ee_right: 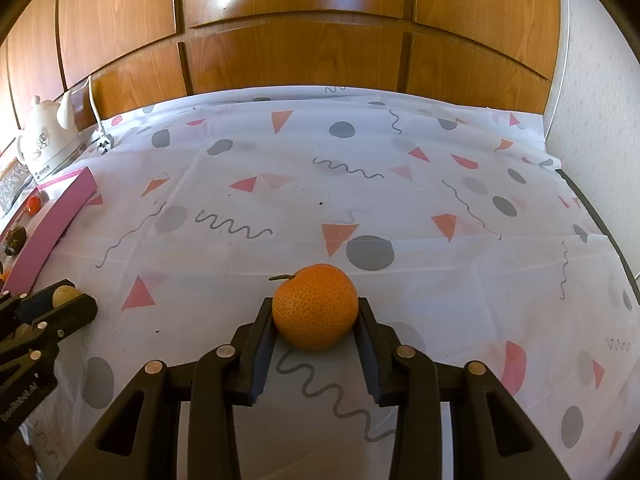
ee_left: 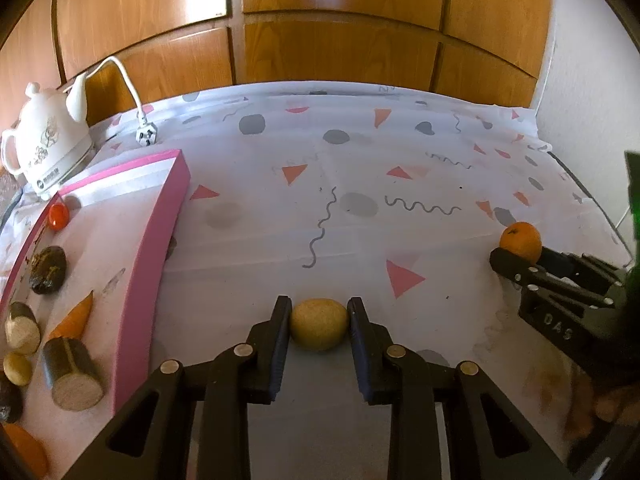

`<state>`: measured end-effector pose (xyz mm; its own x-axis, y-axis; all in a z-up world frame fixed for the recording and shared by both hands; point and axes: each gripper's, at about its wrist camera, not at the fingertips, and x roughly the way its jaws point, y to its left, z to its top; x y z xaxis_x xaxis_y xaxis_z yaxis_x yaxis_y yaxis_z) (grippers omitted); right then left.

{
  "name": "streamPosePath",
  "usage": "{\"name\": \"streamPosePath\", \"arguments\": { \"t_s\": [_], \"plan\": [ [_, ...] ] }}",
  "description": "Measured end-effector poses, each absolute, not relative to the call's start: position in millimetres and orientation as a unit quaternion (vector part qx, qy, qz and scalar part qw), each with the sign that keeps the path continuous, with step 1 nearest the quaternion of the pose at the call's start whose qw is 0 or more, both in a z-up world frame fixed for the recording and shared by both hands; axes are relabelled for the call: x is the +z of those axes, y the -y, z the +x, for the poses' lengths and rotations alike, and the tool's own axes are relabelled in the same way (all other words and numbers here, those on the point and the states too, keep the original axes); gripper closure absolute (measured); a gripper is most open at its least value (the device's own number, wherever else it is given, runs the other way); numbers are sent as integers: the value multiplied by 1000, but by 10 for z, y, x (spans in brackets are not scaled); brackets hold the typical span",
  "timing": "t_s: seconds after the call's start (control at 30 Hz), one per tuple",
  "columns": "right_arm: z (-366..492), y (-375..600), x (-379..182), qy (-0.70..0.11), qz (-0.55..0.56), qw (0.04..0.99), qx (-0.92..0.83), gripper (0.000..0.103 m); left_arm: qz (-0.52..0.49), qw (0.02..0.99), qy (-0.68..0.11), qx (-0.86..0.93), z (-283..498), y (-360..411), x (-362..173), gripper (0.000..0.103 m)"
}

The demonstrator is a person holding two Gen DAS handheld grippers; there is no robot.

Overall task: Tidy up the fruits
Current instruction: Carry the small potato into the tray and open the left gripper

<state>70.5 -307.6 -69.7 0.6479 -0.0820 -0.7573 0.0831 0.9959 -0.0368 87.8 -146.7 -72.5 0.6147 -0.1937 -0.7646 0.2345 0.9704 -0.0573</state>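
Gripping dimpled orange mandarin [ee_right: 315, 311], stemmed

Bright daylight, glare on wood, fisheye-warped edges.

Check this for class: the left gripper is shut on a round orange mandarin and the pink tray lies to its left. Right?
Not quite. The left gripper is shut on a round yellowish fruit, as the left wrist view shows. The pink tray does lie to its left.
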Motion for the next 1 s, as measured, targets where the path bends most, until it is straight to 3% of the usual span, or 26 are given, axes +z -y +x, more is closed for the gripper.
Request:
{"name": "streamPosePath", "arguments": {
  "t_s": [0.57,1.0],
  "plan": [
    [710,3050,-692,-418,-10,907,-52,65,-28,924,-377,-65,602,720,-24,75],
    [727,3013,-694,-424,-30,903,-60,65,-62,918,-387,59,565,-239,-213,71]
  ]
}}
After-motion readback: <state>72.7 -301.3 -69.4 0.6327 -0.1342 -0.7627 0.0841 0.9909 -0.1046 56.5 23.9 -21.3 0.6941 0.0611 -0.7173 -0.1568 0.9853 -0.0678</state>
